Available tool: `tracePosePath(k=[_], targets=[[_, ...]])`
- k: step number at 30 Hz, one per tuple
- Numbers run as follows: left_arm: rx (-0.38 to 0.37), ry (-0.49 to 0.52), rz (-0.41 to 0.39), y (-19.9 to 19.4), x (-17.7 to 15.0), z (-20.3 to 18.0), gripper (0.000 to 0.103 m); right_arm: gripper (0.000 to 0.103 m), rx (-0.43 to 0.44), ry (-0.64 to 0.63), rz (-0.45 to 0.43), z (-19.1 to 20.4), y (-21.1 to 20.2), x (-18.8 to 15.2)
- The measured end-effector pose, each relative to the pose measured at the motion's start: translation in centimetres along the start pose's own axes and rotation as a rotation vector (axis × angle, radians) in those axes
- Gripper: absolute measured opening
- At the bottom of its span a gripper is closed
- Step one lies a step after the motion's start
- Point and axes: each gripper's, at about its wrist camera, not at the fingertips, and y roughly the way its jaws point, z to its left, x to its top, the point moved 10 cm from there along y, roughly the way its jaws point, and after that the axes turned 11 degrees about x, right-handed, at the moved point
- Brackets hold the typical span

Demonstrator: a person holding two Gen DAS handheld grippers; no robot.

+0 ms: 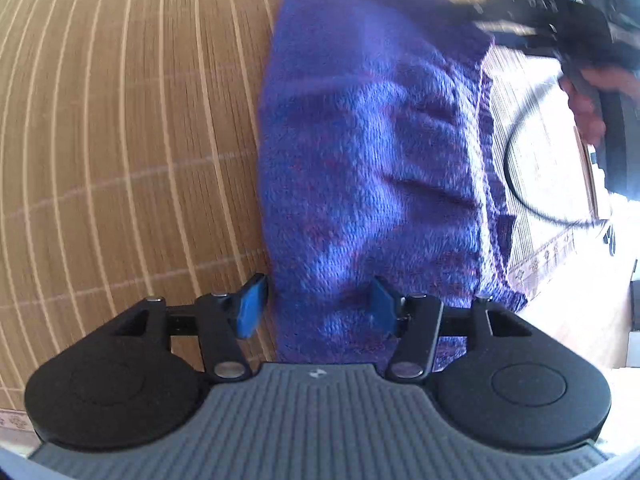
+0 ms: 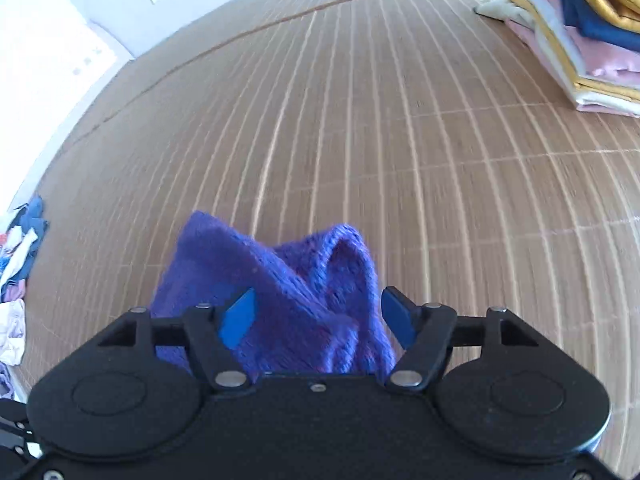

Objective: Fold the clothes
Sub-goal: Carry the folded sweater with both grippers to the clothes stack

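Observation:
A blue-purple knit sweater [image 1: 372,152] lies along the bamboo mat [image 1: 120,140], running from my left gripper [image 1: 317,308] toward the upper right. The left gripper is open: its left pad sits just off the sweater's left edge and its right pad over the knit. My right gripper [image 1: 520,20], blurred and held by a hand [image 1: 584,100], is at the sweater's far corner. In the right wrist view a bunched fold of the sweater [image 2: 280,288] rises between the widely spread fingers of the right gripper [image 2: 319,320], which is open.
A stack of folded clothes [image 2: 580,40] sits at the far right of the mat [image 2: 360,120]. Loose clothes [image 2: 20,260] are piled at the left edge. A black cable [image 1: 516,168] loops beside the sweater near the mat's patterned border [image 1: 540,264].

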Motion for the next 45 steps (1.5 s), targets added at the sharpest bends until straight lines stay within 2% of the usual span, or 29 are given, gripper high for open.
tracePosePath(k=[3, 5, 7, 9, 11, 12, 14, 16, 21, 24, 28, 31, 35, 41, 45], targets=[[0.011, 0.005, -0.034, 0.6, 0.1, -0.4, 0.062, 0.079, 0.025, -0.046, 0.028, 0.3, 1.6, 0.1], [0.013, 0.012, -0.055, 0.7, 0.5, -0.9, 0.063, 0.08, 0.01, -0.086, 0.029, 0.7, 2.5, 0.0], [0.018, 0.028, -0.069, 0.6, 0.3, -1.2, 0.06, 0.062, -0.017, -0.128, 0.028, 1.4, 3.1, -0.4], [0.01, 0.035, -0.072, 0.4, 0.2, -1.5, 0.05, 0.039, -0.036, -0.133, 0.038, 2.0, 3.4, -1.0], [0.004, 0.037, -0.065, 0.2, 0.3, -1.7, 0.029, 0.028, -0.043, -0.108, 0.047, 2.3, 3.5, -1.5], [0.008, 0.042, -0.064, -0.1, 0.5, -1.7, 0.025, 0.022, -0.046, -0.1, 0.048, 2.4, 3.4, -1.6], [0.007, 0.082, -0.095, -1.4, 0.7, -1.9, 0.016, 0.02, -0.048, -0.064, 0.031, 2.8, 2.7, -1.2], [-0.019, 0.121, -0.115, -3.3, 0.8, -2.0, 0.014, 0.019, -0.05, -0.032, -0.019, 3.7, 0.9, -0.5], [-0.067, 0.225, -0.143, -7.5, 0.9, -2.2, 0.013, 0.019, -0.065, -0.065, -0.084, 6.8, -4.2, 0.2], [-0.111, 0.236, -0.154, -10.3, 1.2, -2.5, 0.013, 0.019, -0.096, -0.093, -0.115, 9.6, -5.7, 0.6], [-0.157, 0.261, -0.177, -14.4, 1.8, -3.2, 0.013, 0.019, -0.134, -0.103, -0.184, 11.6, -10.4, 1.5], [-0.182, 0.271, -0.212, -17.6, 2.9, -4.5, 0.013, 0.019, -0.165, -0.087, -0.236, 12.1, -13.0, 4.0], [-0.206, 0.274, -0.267, -21.1, 5.3, -7.7, 0.013, 0.019, -0.189, -0.113, -0.291, 10.7, -17.9, 7.8], [-0.264, 0.247, -0.361, -22.8, 12.8, -15.9, 0.013, 0.019, -0.216, -0.255, -0.324, 5.6, -24.6, 17.0], [-0.294, 0.214, -0.45, -23.7, 19.6, -21.6, 0.013, 0.019, -0.233, -0.35, -0.345, 2.3, -29.1, 23.1]])
